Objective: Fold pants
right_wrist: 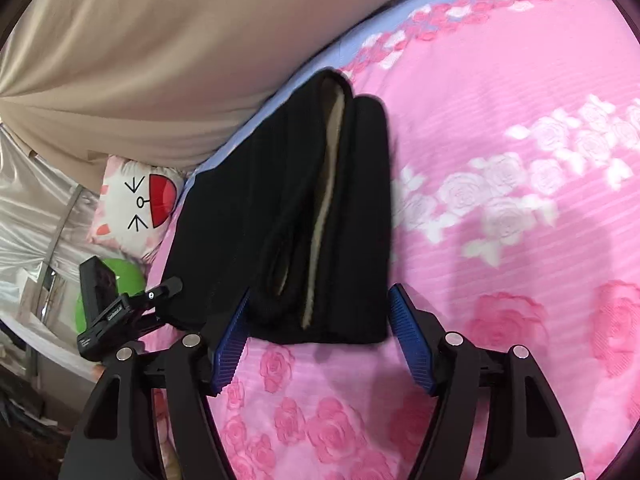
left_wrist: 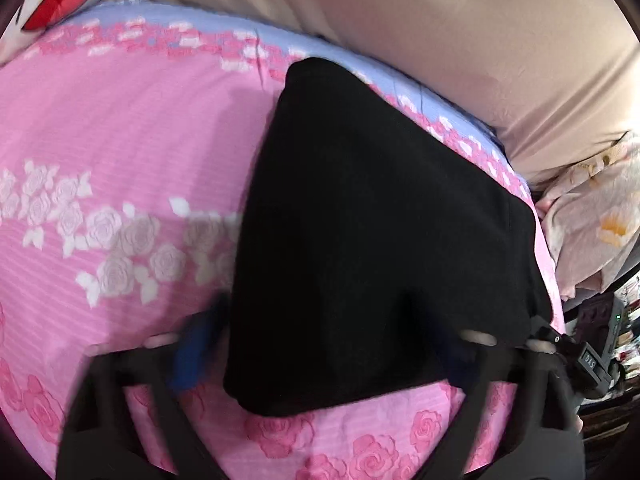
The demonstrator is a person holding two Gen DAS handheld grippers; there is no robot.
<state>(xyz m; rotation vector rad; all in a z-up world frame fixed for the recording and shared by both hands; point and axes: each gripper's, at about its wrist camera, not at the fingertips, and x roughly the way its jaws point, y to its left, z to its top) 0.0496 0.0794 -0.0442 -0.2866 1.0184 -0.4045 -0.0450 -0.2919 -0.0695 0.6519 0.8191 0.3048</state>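
Note:
The black pants [left_wrist: 360, 220] lie folded into a thick bundle on the pink rose bedspread [left_wrist: 120, 128]. In the left wrist view their near end fills the gap of my left gripper [left_wrist: 324, 356]. One blue pad [left_wrist: 192, 344] is blurred against the cloth's edge and the other is covered by cloth, so the grip is unclear. In the right wrist view the pants [right_wrist: 280, 200] show a beige lining in the fold. My right gripper [right_wrist: 320, 300] stands open, its blue fingertips [right_wrist: 404, 320] flanking the bundle's near end without pressing it.
A beige curtain [left_wrist: 440, 40] hangs along the bed's far side. A cat-face cushion [right_wrist: 136, 204] and a green object [right_wrist: 120, 276] sit off the bed's edge. The other gripper's black body [right_wrist: 116, 312] shows beside the pants. Cluttered shelves [left_wrist: 616, 340] stand at the right.

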